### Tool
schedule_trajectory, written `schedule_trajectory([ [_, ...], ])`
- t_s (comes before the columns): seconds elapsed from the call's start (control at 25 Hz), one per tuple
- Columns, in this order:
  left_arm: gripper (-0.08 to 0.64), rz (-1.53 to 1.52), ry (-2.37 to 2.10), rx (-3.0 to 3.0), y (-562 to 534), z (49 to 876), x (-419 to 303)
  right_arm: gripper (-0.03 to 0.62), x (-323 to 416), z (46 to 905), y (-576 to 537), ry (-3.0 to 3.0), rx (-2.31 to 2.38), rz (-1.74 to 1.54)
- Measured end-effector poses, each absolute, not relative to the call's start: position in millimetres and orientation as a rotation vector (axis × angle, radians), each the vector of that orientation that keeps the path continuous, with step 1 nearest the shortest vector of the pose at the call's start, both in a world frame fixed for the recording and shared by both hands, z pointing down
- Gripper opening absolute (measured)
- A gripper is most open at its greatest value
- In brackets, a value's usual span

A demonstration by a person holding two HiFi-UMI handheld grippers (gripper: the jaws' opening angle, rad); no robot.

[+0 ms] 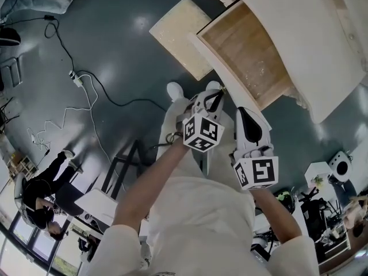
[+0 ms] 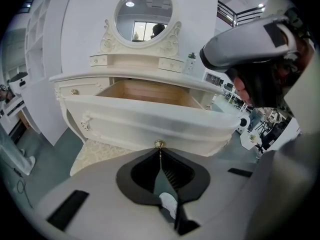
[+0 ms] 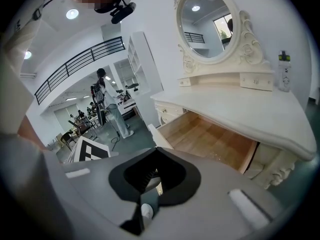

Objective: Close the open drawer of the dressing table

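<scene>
My left gripper (image 2: 160,153) nearest: fingers pressed together, tips right at gold knob (image 2: 159,144) on drawer (image 2: 150,124) front, can't tell if touching. My right gripper (image 3: 156,153): fingers pressed together too, nothing between them, drawer's open wooden inside just ahead and right of tips. Drawer stands well out from under dressing table (image 3: 240,109) surface. Oval mirror (image 2: 143,9) far beyond fingers.

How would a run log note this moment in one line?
drawer: open | left gripper: shut, tips at knob | right gripper: shut, empty
</scene>
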State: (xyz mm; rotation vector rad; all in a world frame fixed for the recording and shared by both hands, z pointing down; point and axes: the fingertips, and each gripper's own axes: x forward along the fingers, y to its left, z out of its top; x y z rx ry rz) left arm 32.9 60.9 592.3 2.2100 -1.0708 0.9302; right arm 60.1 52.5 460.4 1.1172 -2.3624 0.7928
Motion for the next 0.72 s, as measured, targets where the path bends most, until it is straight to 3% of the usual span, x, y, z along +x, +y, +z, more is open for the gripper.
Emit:
schedule_trajectory([
  [0.72,0.011,0.917,-1.052,2.258,23.5,589.8,57.2,0.0,82.7,462.0,30.4,-2.326,1.222,0.815],
])
